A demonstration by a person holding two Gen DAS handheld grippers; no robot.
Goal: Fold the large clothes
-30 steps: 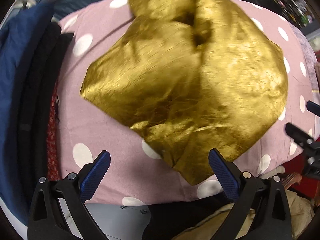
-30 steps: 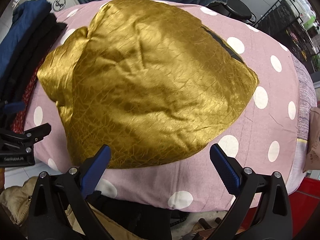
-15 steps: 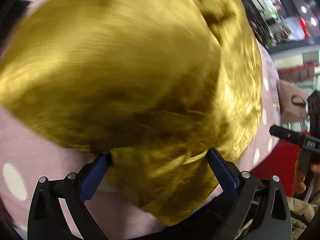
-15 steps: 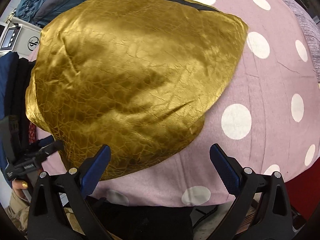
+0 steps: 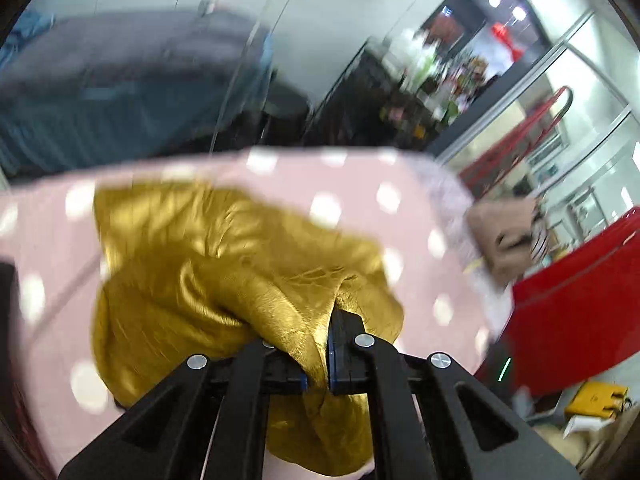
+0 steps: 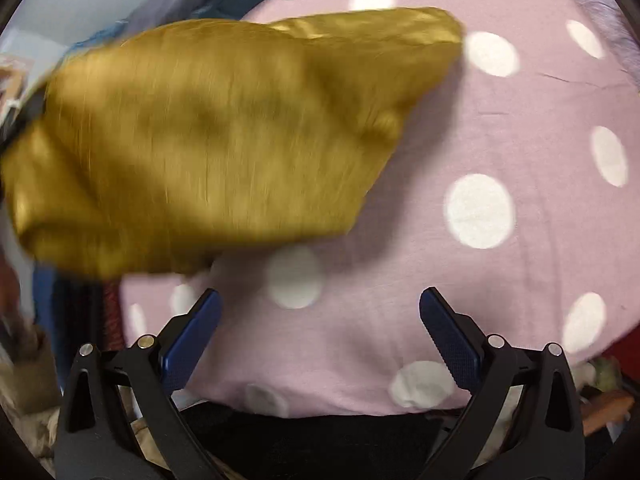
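Note:
A shiny gold garment (image 5: pixel 224 272) lies bunched on the pink polka-dot bed cover (image 5: pixel 360 184). My left gripper (image 5: pixel 318 364) is shut on a fold of its near edge, and cloth hangs down between the fingers. In the right wrist view the gold garment (image 6: pixel 208 140) is blurred and lifted across the left and middle, above the pink cover (image 6: pixel 500 128). My right gripper (image 6: pixel 320 332) is open and empty, over bare pink cover just right of and below the garment's lower edge.
A red cart or bin (image 5: pixel 572 304) and a tan bag (image 5: pixel 508 236) stand right of the bed. Dark blue bedding (image 5: pixel 120 92) lies behind it. Dark clothes (image 6: pixel 72 312) hang at the bed's left edge.
My left gripper has shut on the gold garment's near edge and swung up and right, pulling the cloth into a bunch. My right gripper has stayed open, drifting right off the garment.

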